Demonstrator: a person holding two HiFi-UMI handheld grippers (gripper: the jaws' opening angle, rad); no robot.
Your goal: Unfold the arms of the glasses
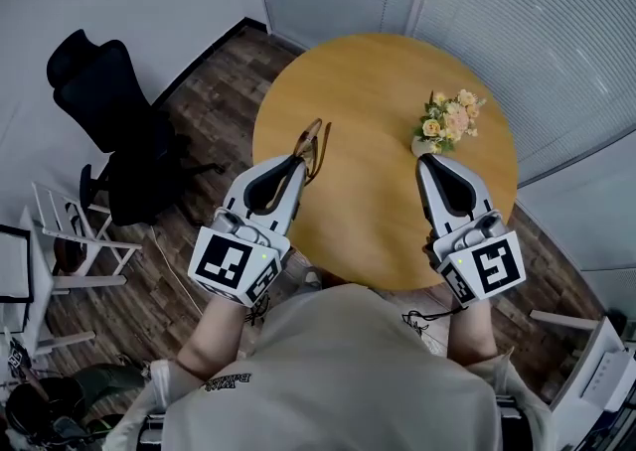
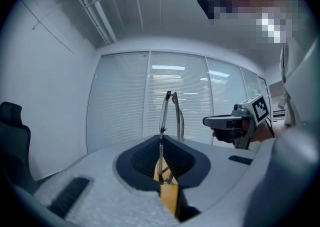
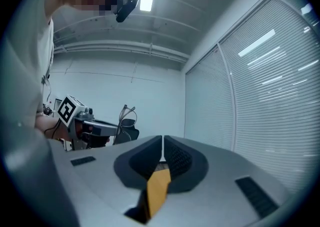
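The thin metal-framed glasses (image 1: 314,144) are held off the round wooden table (image 1: 378,230), over its left part. My left gripper (image 1: 298,165) is shut on them. In the left gripper view the glasses (image 2: 168,113) stick up edge-on from between the closed jaws of my left gripper (image 2: 162,144), arms folded against the frame. My right gripper (image 1: 426,163) hovers over the table's right side, jaws together with nothing between them. Seen from the right gripper view, my right gripper (image 3: 162,147) points level, and the left gripper (image 3: 85,122) with the glasses (image 3: 126,117) shows at the left.
A small bunch of yellow and pink flowers (image 1: 449,121) stands on the table just beyond the right gripper. A black office chair (image 1: 109,111) and a white chair (image 1: 70,235) stand on the wood floor at the left. Blinds line the far walls.
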